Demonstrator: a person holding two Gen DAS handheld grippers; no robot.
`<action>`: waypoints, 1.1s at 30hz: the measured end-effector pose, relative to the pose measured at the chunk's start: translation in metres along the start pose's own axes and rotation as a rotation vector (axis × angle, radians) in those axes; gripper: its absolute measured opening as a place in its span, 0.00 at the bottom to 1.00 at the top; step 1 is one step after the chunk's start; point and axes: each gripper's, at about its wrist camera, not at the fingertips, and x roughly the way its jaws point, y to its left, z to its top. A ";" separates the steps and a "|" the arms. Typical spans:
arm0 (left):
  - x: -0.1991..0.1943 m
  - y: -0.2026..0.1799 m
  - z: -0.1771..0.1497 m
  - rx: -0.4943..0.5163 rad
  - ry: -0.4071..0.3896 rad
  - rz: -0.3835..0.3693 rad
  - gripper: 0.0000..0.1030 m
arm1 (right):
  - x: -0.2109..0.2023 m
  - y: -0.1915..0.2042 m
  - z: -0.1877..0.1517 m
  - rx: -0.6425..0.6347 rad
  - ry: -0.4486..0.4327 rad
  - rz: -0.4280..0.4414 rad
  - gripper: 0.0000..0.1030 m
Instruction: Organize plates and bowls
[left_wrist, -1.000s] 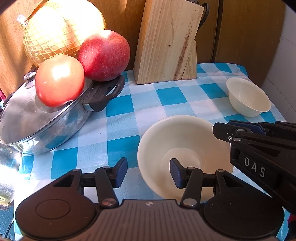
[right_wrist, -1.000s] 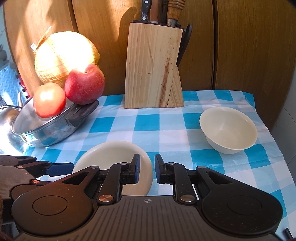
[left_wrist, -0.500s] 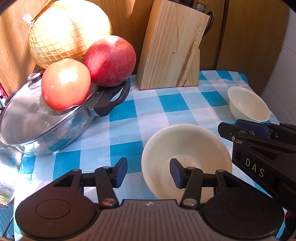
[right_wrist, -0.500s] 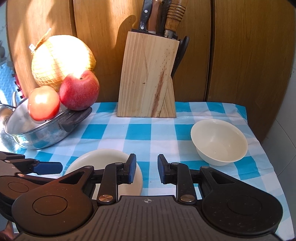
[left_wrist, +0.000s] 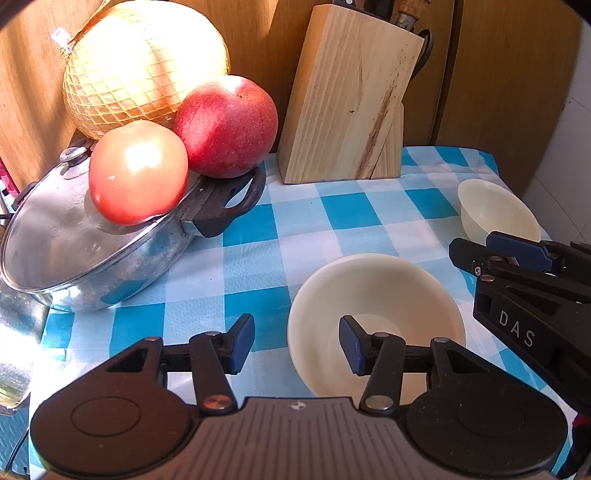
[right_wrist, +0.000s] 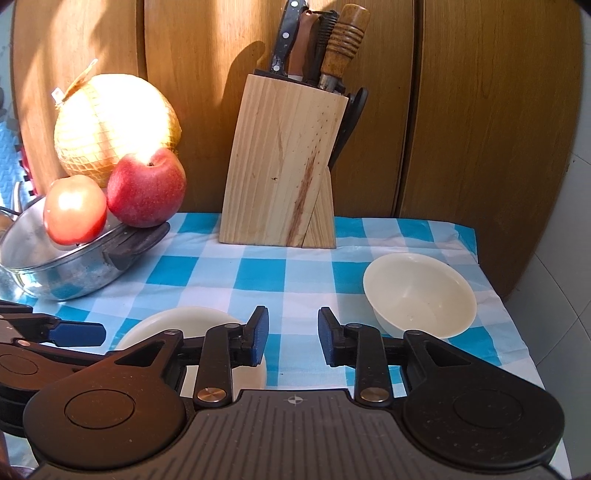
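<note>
Right now I have both grippers hovering low over the blue-and-white checked cloth (right_wrist: 258, 273), and neither has hold of anything. My left gripper (left_wrist: 297, 343) is spread wide: one blue pad sits over bare cloth, the other hangs above the inside of the near cream bowl (left_wrist: 373, 295), so the bowl's left rim lies between the fingers, though I can't tell whether a pad touches it. My right gripper (right_wrist: 293, 336) is parted about halfway, with only checked cloth showing in the gap. From the right wrist view, the near bowl (right_wrist: 184, 321) sits just left of that gripper and partly behind its left finger; the far cream bowl (right_wrist: 419, 291) stands upright to the right, near the cloth's right edge, well apart from the near one. In the left wrist view the same far bowl (left_wrist: 495, 210) shows beyond my right gripper's fingertips (left_wrist: 517, 251).

At the far side a wooden knife block (right_wrist: 284, 162) stands against the wood panelling with several handles sticking up. On the left, a steel pot (left_wrist: 96, 254) with a glass lid carries a tomato (left_wrist: 136, 177) and a red apple (left_wrist: 225, 125), and a netted yellow fruit (left_wrist: 144, 62) sits behind them, touching the apple.
</note>
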 end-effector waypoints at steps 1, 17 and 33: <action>0.000 0.000 0.000 -0.001 -0.001 0.000 0.42 | 0.000 0.000 0.000 -0.006 -0.003 -0.006 0.36; -0.002 0.004 0.004 -0.019 -0.016 0.002 0.43 | -0.002 -0.001 0.000 -0.022 -0.014 -0.030 0.38; -0.008 0.003 0.006 -0.017 -0.040 0.012 0.43 | 0.004 -0.010 -0.007 -0.021 0.014 -0.078 0.40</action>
